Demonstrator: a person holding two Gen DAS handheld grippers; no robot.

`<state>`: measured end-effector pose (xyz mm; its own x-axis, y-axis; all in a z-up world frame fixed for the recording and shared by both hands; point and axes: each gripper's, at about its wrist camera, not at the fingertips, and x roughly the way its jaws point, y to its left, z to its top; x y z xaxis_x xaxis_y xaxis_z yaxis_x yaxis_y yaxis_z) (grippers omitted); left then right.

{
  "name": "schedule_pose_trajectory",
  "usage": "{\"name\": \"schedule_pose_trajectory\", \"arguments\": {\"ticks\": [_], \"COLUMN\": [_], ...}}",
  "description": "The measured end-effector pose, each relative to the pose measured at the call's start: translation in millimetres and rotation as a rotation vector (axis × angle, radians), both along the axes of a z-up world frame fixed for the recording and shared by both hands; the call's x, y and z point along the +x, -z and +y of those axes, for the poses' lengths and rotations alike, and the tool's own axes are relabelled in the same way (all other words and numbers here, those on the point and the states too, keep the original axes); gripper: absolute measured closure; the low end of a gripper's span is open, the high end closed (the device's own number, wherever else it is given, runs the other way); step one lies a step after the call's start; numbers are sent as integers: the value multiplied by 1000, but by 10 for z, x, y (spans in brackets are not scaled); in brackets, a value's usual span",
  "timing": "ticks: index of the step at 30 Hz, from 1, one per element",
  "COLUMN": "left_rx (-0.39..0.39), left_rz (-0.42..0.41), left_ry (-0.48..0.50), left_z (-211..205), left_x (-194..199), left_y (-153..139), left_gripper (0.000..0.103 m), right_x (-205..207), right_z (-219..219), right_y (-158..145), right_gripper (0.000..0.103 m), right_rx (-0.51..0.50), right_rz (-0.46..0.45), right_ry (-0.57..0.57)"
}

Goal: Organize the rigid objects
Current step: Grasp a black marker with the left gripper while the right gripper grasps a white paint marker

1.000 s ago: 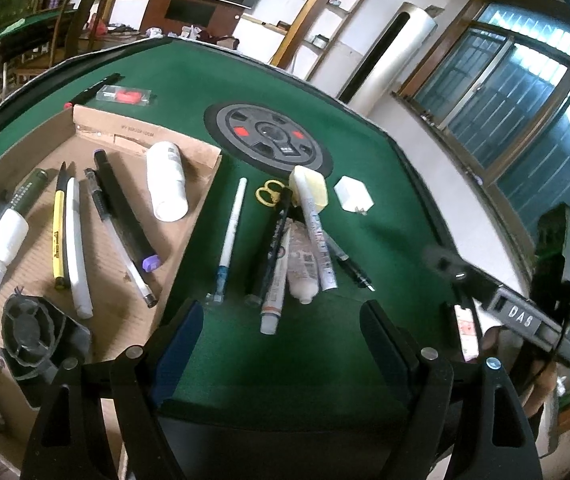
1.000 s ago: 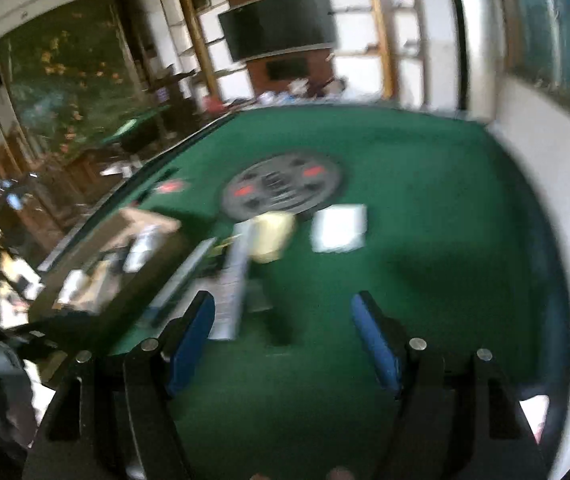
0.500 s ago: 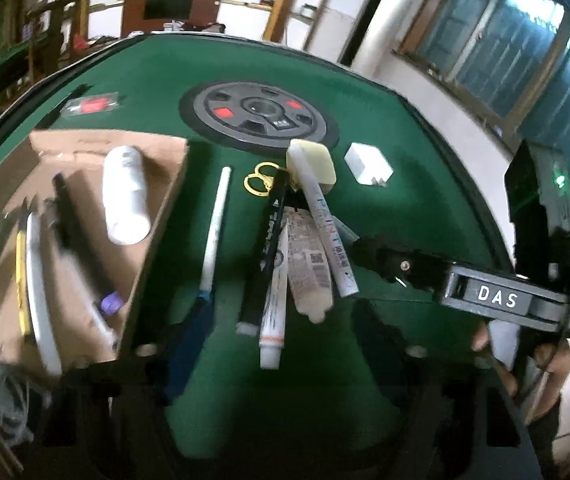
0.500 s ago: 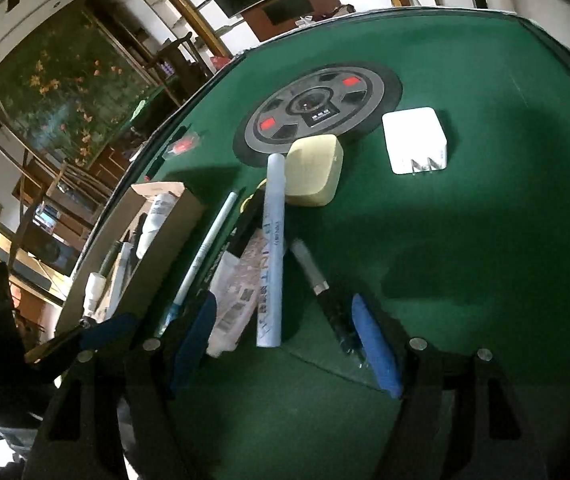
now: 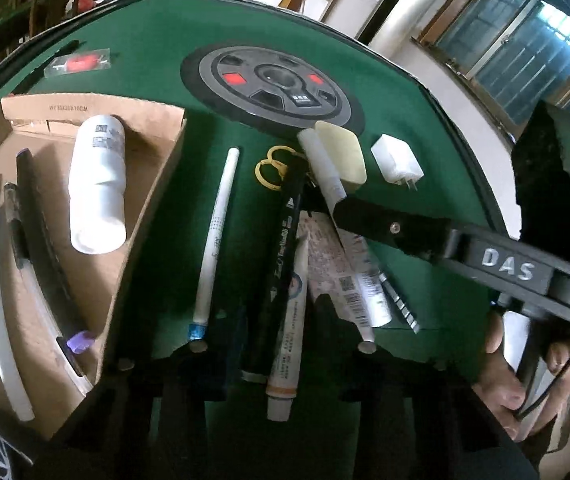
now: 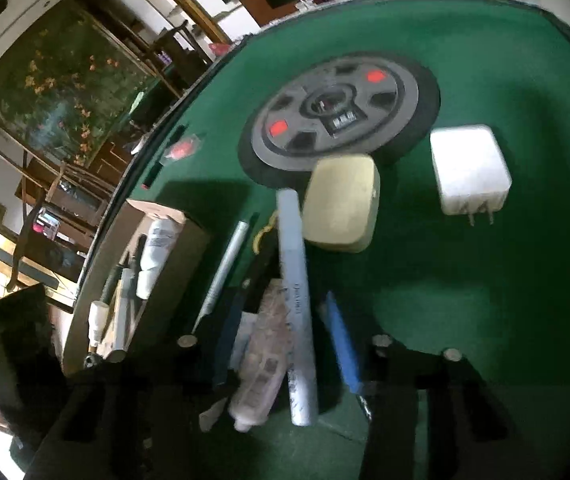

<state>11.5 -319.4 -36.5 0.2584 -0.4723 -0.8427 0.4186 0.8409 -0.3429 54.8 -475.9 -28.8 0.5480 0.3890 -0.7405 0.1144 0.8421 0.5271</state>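
Note:
A pile of pens and tubes lies on the green table. My left gripper [image 5: 281, 340] is open, its fingers either side of a black marker [image 5: 281, 248] and an orange-ended tube [image 5: 289, 344]. My right gripper [image 6: 285, 344] is open, straddling a long white marker [image 6: 295, 300] and a crinkled white tube [image 6: 263, 360]. Its finger [image 5: 385, 228] reaches across the pile in the left wrist view. A slim white pen [image 5: 215, 236], yellow scissors [image 5: 269, 168], a cream case [image 6: 341, 204] and a white charger [image 6: 469, 168] lie nearby.
A cardboard box [image 5: 153, 184] on the left holds a white bottle [image 5: 97, 184], a black pen [image 5: 45, 248] and several other pens. A round grey disc [image 5: 273, 84] sits in the table's middle. A small red packet [image 5: 79, 64] lies far left.
Both grippers have come down and forward onto the pile. The right gripper's fingers now straddle the white marker and tube; the left's straddle the black marker.

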Motion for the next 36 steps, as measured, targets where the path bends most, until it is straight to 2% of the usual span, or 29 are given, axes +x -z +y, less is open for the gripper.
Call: {"name": "schedule_pose_trajectory", "arguments": {"ticks": [4,8,10,14,19,21,24,25,26,27,28,36], "left_rx": [-15,-25,-36,-4,25,30,25,26,28,28,34,4], "left_rz": [18,29,33,11,-19,-12,-9,-13,-15,-17,-25,-45], "left_ry": [-5,-17,-32,-24,-20,-25,-33,-35,-36,-34,-29,-27], "left_z": [37,55,64,-16,-35,8,84,93,106,111,111,213], "left_x": [6,-13,9,28,-57,-92,-166,-183,-207,-223,-248,-374], "left_y": [5,5,12,-3,-31,-23,-32,-36,-41,-47,-57,-181], "left_gripper": [77,77,76,76,78,88,88,88,88,88,89,89], "right_x": [-30,-72,-109,-163,-173,-156,-141,-137,-142,-145,-150,-96], "right_z": [-68,-65,-73,-86,-91,-96,-105,-108,-108,-108,-107,-67], "right_y": [49,22,-30,-118,-129,-109,-79,-70,-68,-77,-88,-29], "right_gripper": [91,93,103,103,103,103,99,90,69,61,57,57], "right_rx": [63,60,81,87,85,100,133,147,149,142,131,94], "right_rz": [-14,-24,-53,-99,-103,-93,-81,-80,-82,-90,-96,-75], "right_ry": [-2,7,6,18,25,17,16,19,24,32,36,23]}}
